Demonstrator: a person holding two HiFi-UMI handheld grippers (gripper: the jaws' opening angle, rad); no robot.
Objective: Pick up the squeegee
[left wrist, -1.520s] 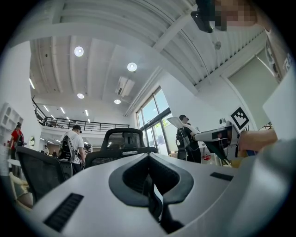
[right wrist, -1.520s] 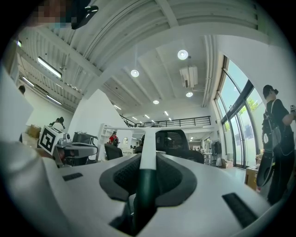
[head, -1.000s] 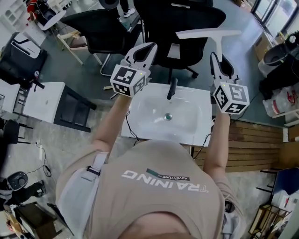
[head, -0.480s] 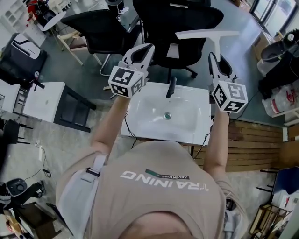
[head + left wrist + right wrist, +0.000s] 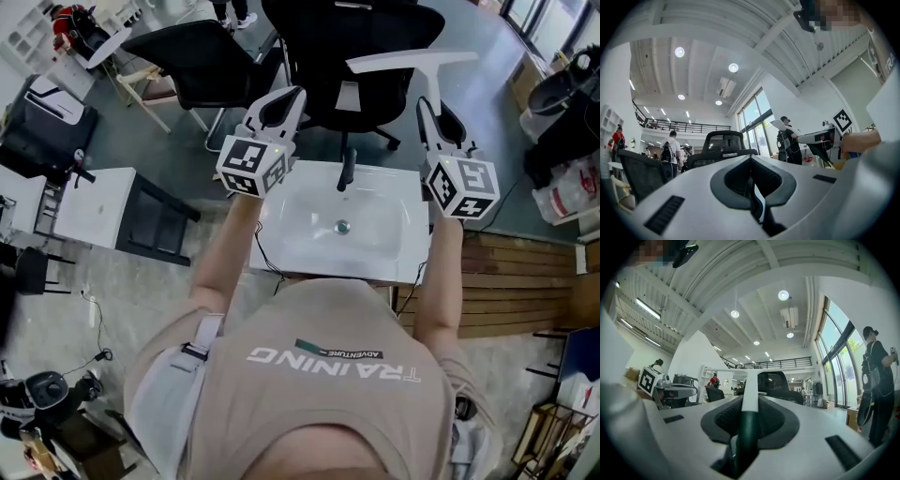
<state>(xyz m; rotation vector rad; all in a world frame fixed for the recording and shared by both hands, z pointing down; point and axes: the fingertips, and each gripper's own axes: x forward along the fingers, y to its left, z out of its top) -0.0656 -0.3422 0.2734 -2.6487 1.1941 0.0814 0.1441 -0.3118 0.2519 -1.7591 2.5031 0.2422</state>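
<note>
Grey floor spreads beyond the far edge of a white sink (image 5: 281, 253), whose black faucet (image 5: 348, 169) stands at the middle of that edge above the drain (image 5: 342, 226). Just past the sink a black office chair (image 5: 347, 37) fills the space straight ahead, and a second chair (image 5: 192, 56) stands further to the left. A white cabinet (image 5: 89, 206) sits well off to the left with a dark unit between it and the sink. Wooden slats (image 5: 506, 291) lie along the right side. The left gripper (image 5: 300, 91) hangs over the sink's far left corner with its jaws drawn together and nothing between them, as its own view confirms (image 5: 750, 157). The right gripper (image 5: 424, 103) is over the far right corner, clear of the faucet, jaws clamped on the handle of the squeegee (image 5: 412, 61). The squeegee is T-shaped: a long, pale blade lies crosswise above the chair and past the sink's edge, and a white stem runs back to the jaws. In the right gripper view the handle (image 5: 751, 380) is white higher up and dark green where the pads (image 5: 776, 420) pinch it.
</note>
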